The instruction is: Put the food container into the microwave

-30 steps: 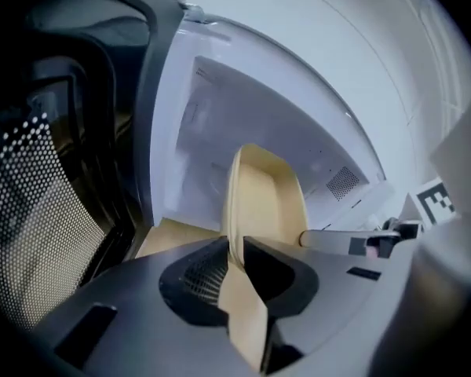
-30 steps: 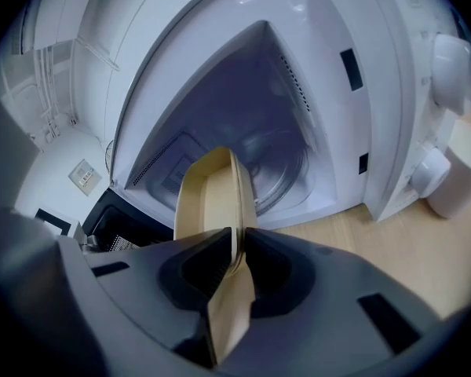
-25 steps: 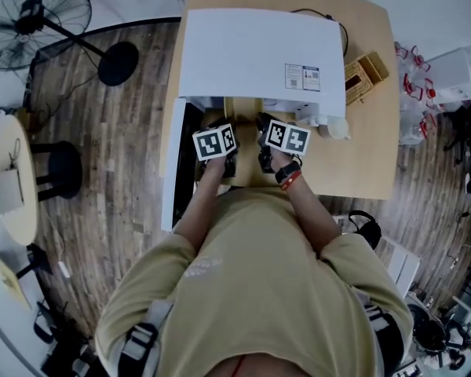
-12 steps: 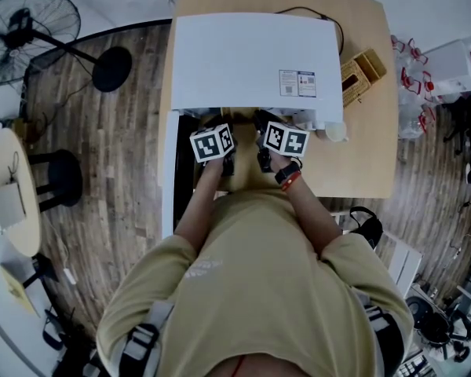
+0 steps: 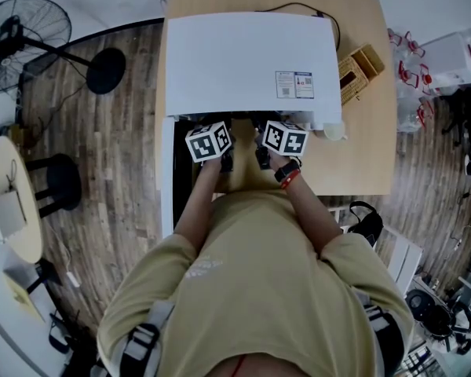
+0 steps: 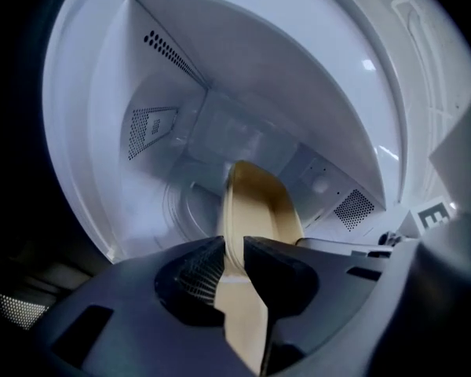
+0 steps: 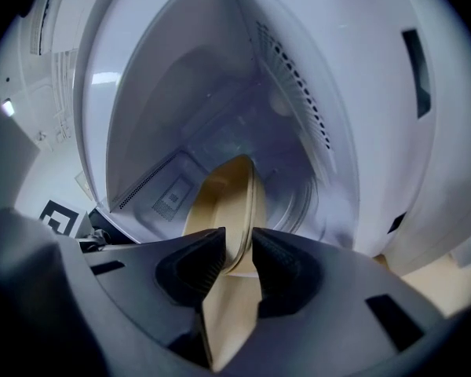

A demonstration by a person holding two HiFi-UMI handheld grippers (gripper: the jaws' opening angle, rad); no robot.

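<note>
A tan food container is held by both grippers at the mouth of the white microwave. My left gripper is shut on the container's left rim, and my right gripper is shut on its right rim. The container reaches into the white cavity, above the glass turntable. In the head view only the marker cubes of the left gripper and right gripper show at the microwave's front; the container is mostly hidden there.
The microwave door hangs open to the left. The microwave stands on a wooden table with a small white cup and a wooden box to its right. A stool and fan stand on the floor at left.
Both grippers have moved forward with the container, closer to and into the microwave opening. Their hold on it is unchanged.
</note>
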